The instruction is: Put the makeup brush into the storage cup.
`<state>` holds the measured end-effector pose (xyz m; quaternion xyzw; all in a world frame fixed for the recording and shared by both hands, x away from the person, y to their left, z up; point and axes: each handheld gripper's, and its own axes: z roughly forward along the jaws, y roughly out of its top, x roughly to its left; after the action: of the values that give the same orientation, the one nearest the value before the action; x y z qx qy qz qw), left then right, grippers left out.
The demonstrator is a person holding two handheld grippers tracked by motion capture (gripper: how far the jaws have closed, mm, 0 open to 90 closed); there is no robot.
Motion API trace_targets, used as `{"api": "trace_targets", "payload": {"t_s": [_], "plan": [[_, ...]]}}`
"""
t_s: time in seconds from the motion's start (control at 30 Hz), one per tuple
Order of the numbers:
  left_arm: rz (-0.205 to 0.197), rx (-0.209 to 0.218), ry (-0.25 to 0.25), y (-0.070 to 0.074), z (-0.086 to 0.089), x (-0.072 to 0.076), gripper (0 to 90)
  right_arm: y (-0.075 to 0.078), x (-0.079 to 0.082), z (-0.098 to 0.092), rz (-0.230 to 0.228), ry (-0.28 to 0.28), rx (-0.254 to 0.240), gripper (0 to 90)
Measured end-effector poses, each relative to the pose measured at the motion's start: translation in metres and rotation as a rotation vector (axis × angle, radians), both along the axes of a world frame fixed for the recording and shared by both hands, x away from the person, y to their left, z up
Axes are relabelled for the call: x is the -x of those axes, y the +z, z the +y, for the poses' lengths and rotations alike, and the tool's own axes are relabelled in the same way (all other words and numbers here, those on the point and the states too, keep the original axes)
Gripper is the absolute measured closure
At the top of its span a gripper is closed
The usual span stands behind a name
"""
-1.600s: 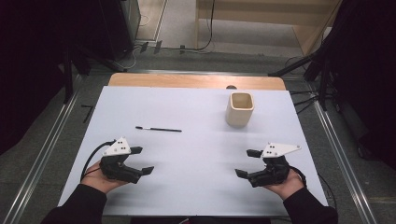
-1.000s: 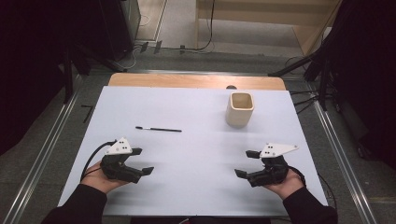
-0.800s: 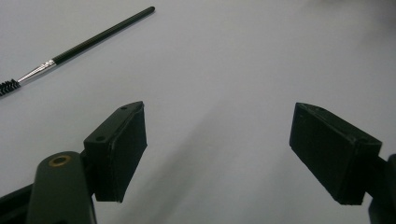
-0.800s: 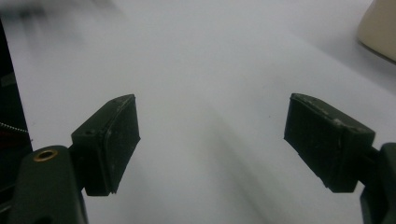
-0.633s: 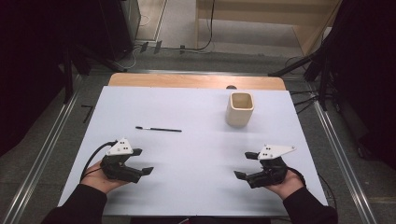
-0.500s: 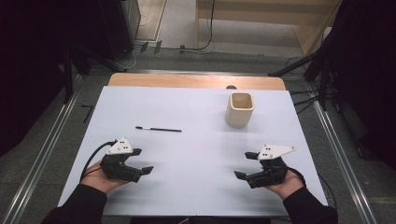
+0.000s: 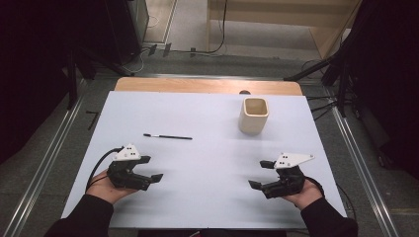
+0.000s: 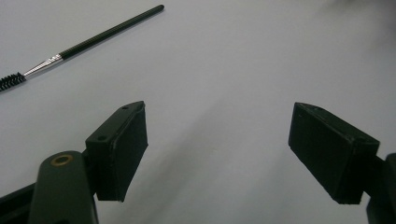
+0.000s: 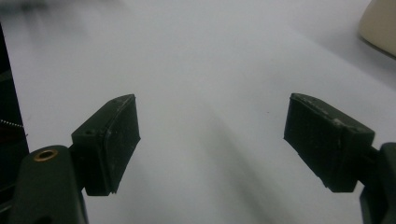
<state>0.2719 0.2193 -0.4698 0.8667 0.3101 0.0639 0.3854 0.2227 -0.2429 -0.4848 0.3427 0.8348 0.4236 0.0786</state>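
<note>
A thin black brush [image 7: 168, 136] with a silver ferrule lies flat on the white tabletop [image 7: 212, 158], left of centre. In the left gripper view the brush [image 8: 93, 39] sits ahead and to the left of the jaws, apart from them. A cream square cup [image 7: 253, 115] stands upright at the back right; its edge [image 9: 380, 25] shows at the top right of the right gripper view. My left gripper [image 7: 152, 169] [image 8: 215, 112] rests open near the front left, with nothing between its jaws. At the front right my right gripper [image 7: 258, 174] [image 9: 210, 102] is also open, holding nothing.
A bare wooden strip [image 7: 197, 85] runs along the table's far edge. Metal floor rails [image 7: 360, 163] flank both sides, and cables [image 7: 217, 44] lie on the floor beyond. White surface stretches between the two grippers and out to the brush and cup.
My right gripper has edged slightly toward the near edge of the table. The left gripper, brush and cup have not moved.
</note>
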Motion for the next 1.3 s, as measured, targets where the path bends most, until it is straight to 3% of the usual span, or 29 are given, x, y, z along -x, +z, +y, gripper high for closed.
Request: {"api": "trace_targets", "payload": {"t_s": [0.53, 0.67, 0.77, 1.3], "plan": [[-0.006, 0.009, 0.025, 0.000, -0.008, -0.019, 20.8, -0.001, 0.007, -0.006, 0.001, -0.026, -0.009, 19.3], [-0.008, 0.032, 0.035, 0.001, -0.006, -0.023, 21.3, -0.001, 0.008, -0.009, -0.010, -0.057, 0.007, 19.2], [-0.013, 0.025, 0.040, 0.001, -0.004, -0.028, 21.6, -0.003, 0.006, -0.011, 0.000, -0.084, -0.001, 19.0], [-0.035, 0.008, 0.084, 0.007, -0.008, -0.051, 21.7, -0.002, 0.006, -0.008, -0.005, -0.066, -0.006, 19.0]]}}
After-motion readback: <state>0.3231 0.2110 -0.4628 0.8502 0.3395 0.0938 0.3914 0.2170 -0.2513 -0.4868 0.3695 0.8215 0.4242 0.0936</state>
